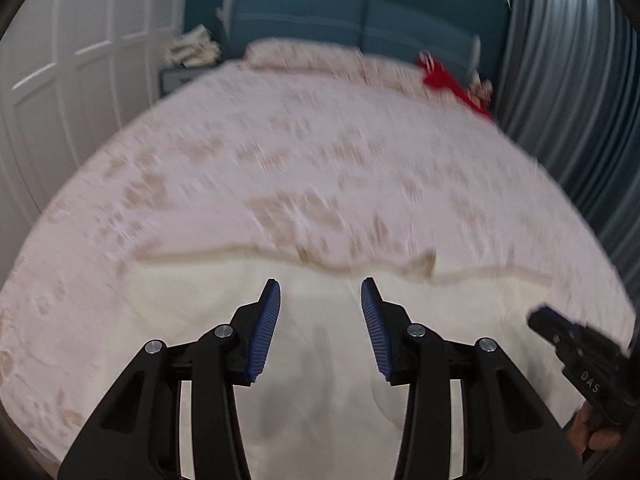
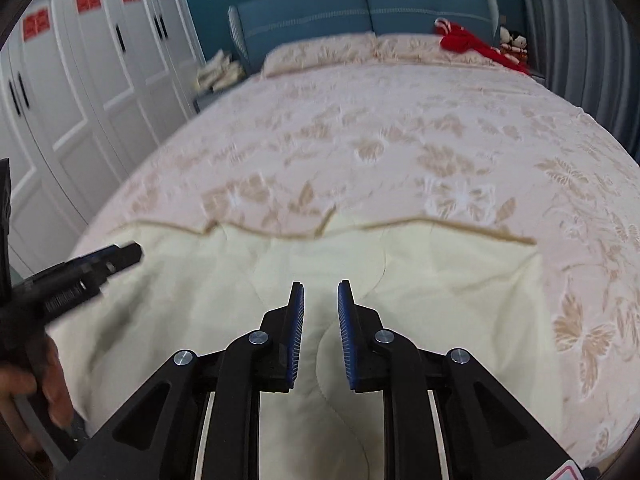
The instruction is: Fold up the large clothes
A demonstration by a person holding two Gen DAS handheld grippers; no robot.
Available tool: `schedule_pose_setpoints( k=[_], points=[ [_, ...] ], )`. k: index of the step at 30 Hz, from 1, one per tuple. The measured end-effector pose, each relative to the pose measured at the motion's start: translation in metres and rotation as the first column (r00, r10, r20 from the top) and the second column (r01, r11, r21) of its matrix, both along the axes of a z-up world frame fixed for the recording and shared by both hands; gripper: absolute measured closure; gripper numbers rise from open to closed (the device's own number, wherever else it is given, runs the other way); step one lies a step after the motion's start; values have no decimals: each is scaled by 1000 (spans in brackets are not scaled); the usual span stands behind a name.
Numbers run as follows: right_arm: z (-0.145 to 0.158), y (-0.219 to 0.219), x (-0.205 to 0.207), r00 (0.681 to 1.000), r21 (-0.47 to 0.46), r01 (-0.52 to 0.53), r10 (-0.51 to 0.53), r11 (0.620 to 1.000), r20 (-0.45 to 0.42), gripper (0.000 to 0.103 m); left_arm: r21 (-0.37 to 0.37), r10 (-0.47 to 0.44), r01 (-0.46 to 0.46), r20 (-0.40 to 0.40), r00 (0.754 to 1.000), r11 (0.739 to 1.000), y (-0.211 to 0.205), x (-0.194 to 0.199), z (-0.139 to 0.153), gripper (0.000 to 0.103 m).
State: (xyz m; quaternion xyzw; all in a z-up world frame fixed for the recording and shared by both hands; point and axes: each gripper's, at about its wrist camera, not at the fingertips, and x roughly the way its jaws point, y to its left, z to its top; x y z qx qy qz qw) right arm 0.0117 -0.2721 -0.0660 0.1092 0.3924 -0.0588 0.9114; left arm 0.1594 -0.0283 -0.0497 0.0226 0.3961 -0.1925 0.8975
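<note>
Right wrist view: a wide bed (image 2: 400,120) fills the room, covered by a pale pink bedspread with a tan leaf and butterfly pattern. On its near end lies a cream quilted garment (image 2: 440,280), spread flat, with a tan-trimmed wavy edge facing the headboard. The right gripper (image 2: 321,300) hangs above this garment, its blue-padded jaws parted by a narrow gap with nothing between them. At the left edge, the left gripper (image 2: 120,254) is seen from the side, held in a person's hand (image 2: 44,384). In the left wrist view, its jaws stand released, wider apart, empty above the cream cloth. Beyond the bed stands a padded blue headboard (image 2: 360,4) against a teal wall. Two patterned pillows (image 2: 328,50) rest at the head, and a red cloth (image 2: 472,44) lies on the right one. White panelled wardrobe doors (image 2: 80,80) line the left side; grey pleated curtains (image 2: 580,40) hang on the right.
</note>
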Motion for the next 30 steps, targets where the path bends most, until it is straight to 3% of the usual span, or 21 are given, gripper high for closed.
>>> schedule_pose_setpoints(
  k=[3, 6, 22, 30],
  points=[
    [-21, -8, 10, 999, -8, 25, -25, 1000, -46, 87, 65, -7, 9, -34, 999, 998, -13, -4, -34, 62],
    [-34, -17, 21, 997, -6, 44, -45, 999, -68, 90, 71, 25, -19, -79, 997, 997, -14, 5, -57, 63],
    [-86, -49, 65, 990, 124, 92, -78, 988, -117, 94, 51, 58, -53, -98, 994, 997, -18, 49, -103, 63],
    [-81, -51, 77, 984, 125, 102, -82, 987, -156, 96, 60, 62, -56, -97, 993, 997, -23, 58, -111, 62]
  ],
)
